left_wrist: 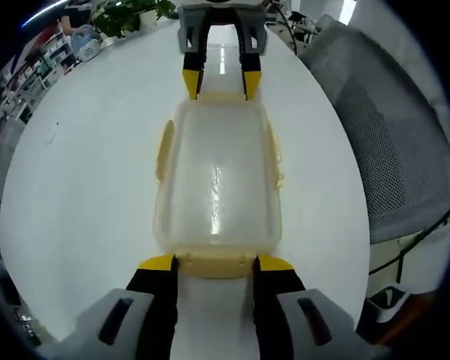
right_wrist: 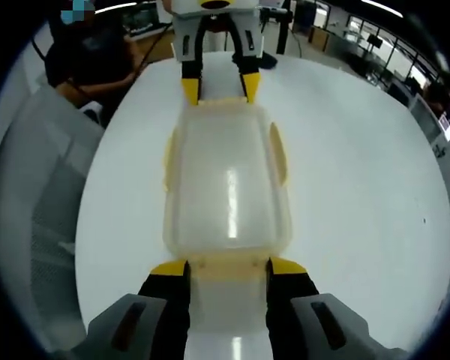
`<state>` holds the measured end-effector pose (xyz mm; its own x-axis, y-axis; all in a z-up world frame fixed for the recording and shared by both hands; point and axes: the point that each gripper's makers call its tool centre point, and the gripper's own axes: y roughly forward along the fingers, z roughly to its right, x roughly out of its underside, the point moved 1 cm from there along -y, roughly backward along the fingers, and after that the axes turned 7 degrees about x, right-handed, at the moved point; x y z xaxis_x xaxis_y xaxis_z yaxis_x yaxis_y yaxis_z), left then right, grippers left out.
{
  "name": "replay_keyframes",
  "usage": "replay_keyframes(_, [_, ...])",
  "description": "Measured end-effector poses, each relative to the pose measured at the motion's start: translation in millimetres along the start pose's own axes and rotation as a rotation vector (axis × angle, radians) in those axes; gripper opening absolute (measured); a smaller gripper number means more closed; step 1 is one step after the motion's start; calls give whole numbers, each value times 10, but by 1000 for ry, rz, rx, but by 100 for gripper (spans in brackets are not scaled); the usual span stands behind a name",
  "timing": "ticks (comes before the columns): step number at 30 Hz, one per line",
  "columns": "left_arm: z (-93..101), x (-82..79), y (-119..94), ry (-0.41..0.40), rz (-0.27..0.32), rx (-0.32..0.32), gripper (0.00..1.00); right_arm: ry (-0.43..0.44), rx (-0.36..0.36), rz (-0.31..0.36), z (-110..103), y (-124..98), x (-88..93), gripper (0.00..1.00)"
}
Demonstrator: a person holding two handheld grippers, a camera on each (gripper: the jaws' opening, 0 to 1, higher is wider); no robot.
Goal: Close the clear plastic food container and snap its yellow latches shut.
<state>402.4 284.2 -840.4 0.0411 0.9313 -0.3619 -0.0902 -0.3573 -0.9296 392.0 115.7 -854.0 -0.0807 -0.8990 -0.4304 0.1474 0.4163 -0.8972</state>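
Between the two yellow-tipped jaws of the left hand-held gripper [left_wrist: 216, 263], in the left gripper view, sits the near end of the clear plastic food container [left_wrist: 217, 187], its lid on, resting on the white bench [left_wrist: 82, 187]. The jaws stand spread, one at each side of the pale yellow end latch [left_wrist: 216, 264], which lies flat; whether the tips press on it cannot be told. Yellow side latches [left_wrist: 163, 150] run along both long edges. Past the far end of the container, the right hand-held gripper [left_wrist: 220, 84] faces back, its jaws likewise apart at the opposite end latch. Nothing can be made out inside the container through the cloudy lid.

Off to the right of the left hand-held gripper, this view shows a grey mesh chair [left_wrist: 382, 135], and far ahead a potted plant [left_wrist: 127, 15] at the bench edge.

From the right gripper view, the same container [right_wrist: 229, 187] lies between the right hand-held gripper's [right_wrist: 229, 268] spread jaws, with the left hand-held gripper [right_wrist: 220, 84] opposite. Here a seated person in dark clothes [right_wrist: 90, 56] appears beyond the bench [right_wrist: 360, 187], to the left.
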Motion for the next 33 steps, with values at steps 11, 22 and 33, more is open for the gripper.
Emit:
replay_keyframes(11, [7, -49, -156, 9, -14, -36, 39, -22, 33, 28, 16, -158, -99, 38])
replay_keyframes(22, [37, -108, -229, 5, -11, -57, 39, -43, 45, 42, 24, -302, -131, 38])
replay_keyframes(33, [48, -233, -319, 8, -1, -77, 39, -59, 72, 47, 50, -441, -110, 38])
